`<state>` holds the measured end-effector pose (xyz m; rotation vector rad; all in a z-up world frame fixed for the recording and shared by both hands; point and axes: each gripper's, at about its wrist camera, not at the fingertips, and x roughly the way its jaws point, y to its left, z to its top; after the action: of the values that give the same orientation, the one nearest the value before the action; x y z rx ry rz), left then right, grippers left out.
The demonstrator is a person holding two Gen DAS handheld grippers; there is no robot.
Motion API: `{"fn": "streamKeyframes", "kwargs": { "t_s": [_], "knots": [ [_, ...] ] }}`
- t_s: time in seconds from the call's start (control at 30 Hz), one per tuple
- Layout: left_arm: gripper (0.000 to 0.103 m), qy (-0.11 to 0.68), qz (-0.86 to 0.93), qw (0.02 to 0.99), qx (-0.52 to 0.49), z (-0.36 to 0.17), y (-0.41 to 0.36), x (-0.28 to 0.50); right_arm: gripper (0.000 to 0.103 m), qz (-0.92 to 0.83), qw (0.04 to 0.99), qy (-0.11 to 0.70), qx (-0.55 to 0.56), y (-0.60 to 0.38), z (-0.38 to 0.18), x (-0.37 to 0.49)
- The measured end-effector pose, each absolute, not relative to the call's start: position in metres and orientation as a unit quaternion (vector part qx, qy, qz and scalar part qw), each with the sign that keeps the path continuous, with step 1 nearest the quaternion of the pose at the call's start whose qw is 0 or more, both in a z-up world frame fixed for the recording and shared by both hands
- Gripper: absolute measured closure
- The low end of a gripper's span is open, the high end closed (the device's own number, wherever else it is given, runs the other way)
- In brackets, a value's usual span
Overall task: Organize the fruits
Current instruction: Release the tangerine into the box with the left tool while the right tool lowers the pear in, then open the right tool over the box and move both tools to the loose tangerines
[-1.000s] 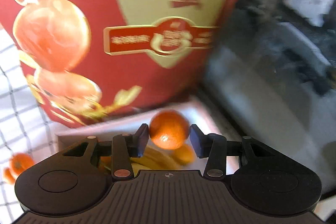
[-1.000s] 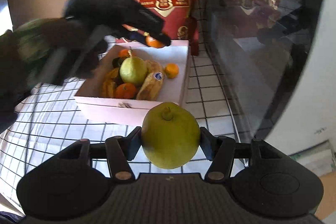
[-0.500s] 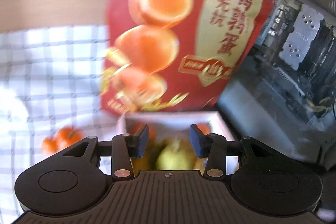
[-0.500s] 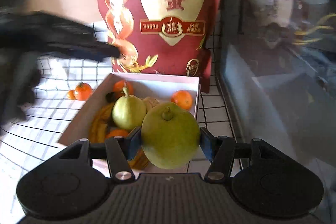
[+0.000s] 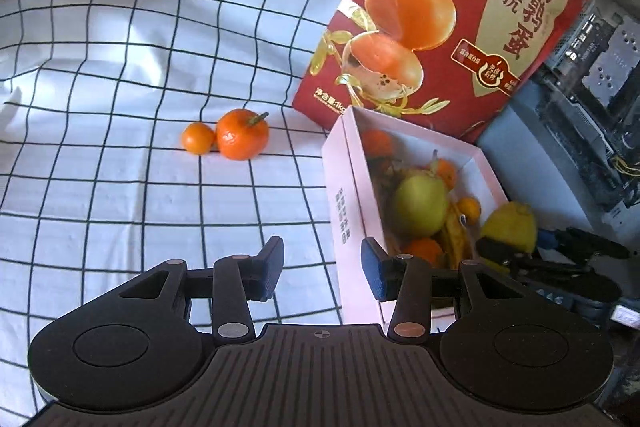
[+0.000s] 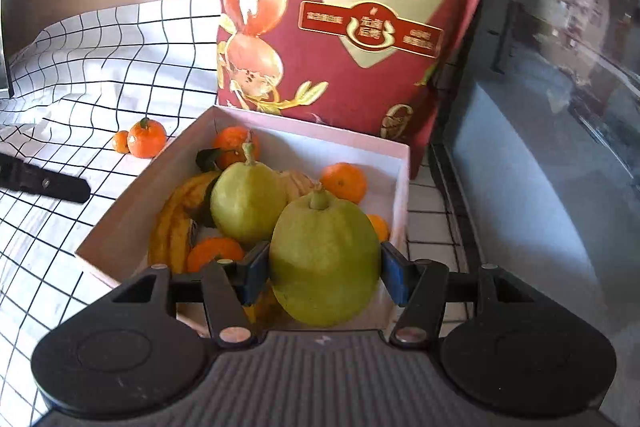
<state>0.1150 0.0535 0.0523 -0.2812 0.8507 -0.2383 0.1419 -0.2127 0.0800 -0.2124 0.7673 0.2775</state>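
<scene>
A green pear [image 6: 325,259], yellow-green with a short stub of stem, is gripped between the pads of the right tongs [image 6: 324,277] and held above the near end of the white cardboard box [image 6: 132,211]. Just beyond these tongs, inside the box, a second pear [image 6: 244,203], bananas [image 6: 174,223] and several mandarins [image 6: 344,182] are seen packed together. The left tongs [image 5: 322,269] are held wide apart with nothing between them, above the cloth and just left of the box wall [image 5: 344,211], on which small printed characters are seen but cannot be read. Ahead of the left tongs and slightly to their left, a stemmed mandarin [image 5: 242,135] and a smaller orange fruit [image 5: 197,138] are seen touching on the cloth. Behind the box a red pouch [image 6: 352,11] is propped, printed with halved eggs and the gold characters 鹌鹑蛋 and 无抗. The worktop is covered by a white tablecloth [image 5: 120,75] with a black grid; to the right a glass-sided computer case [image 5: 592,75] is visible.
</scene>
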Motion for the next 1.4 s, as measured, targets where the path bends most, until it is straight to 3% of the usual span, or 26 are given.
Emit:
{"fn": "streamKeyframes", "kwargs": {
  "t_s": [0.37,0.6,0.83,1.4],
  "knots": [
    [0.056,0.416,-0.111,0.891,-0.148,0.049,0.065,0.095,0.046,0.121,0.904,0.396,-0.107,-0.221,0.076,0.123],
    [0.056,0.418,-0.11,0.889,-0.151,0.048,0.068,0.086,0.035,0.123,0.912,0.375,-0.114,-0.218,0.091,0.109],
    [0.056,0.417,-0.114,0.89,-0.145,0.044,0.07,0.09,0.035,0.137,0.913,0.371,-0.102,-0.214,0.102,0.094],
    [0.056,0.376,-0.105,0.92,-0.016,0.049,0.108,0.195,0.029,0.206,0.909,0.34,-0.122,-0.143,0.134,0.104]
  ]
}}
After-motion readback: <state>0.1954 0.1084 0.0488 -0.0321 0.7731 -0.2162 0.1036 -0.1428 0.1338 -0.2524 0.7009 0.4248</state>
